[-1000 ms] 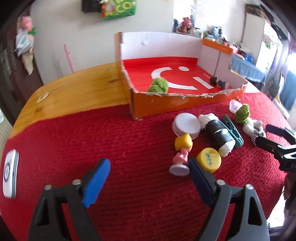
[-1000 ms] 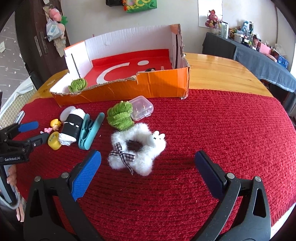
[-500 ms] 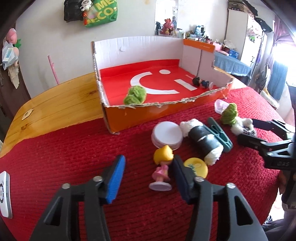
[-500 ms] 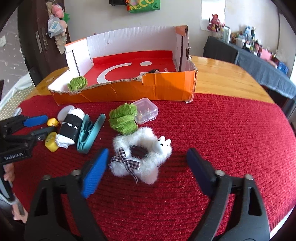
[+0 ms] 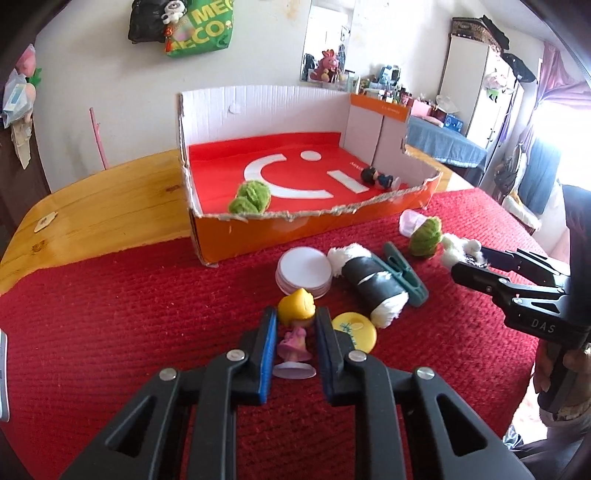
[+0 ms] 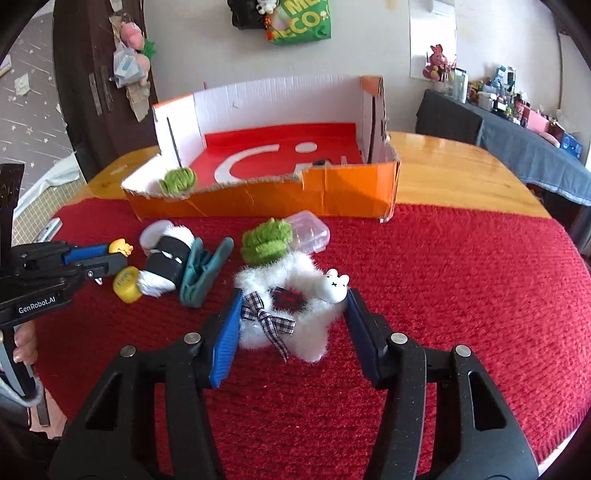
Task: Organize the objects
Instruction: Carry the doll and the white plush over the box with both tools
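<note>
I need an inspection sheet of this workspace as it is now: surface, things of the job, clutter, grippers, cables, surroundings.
Surface: wooden table, its near part under a red knitted cloth.
Job's things: orange cardboard box holds a green pompom and a small dark figure. On the cloth: doll figure, yellow cap, white discs, black-and-white roll, teal clip, green scrunchie, clear case, white fluffy scrunchie.
Clutter: white device at the cloth's edge.
Grippers: left gripper shut on the doll figure; right gripper closing, the white fluffy scrunchie between its pads.
Cables: nothing seen.
Surroundings: green bag on the wall, crowded side tables.
</note>
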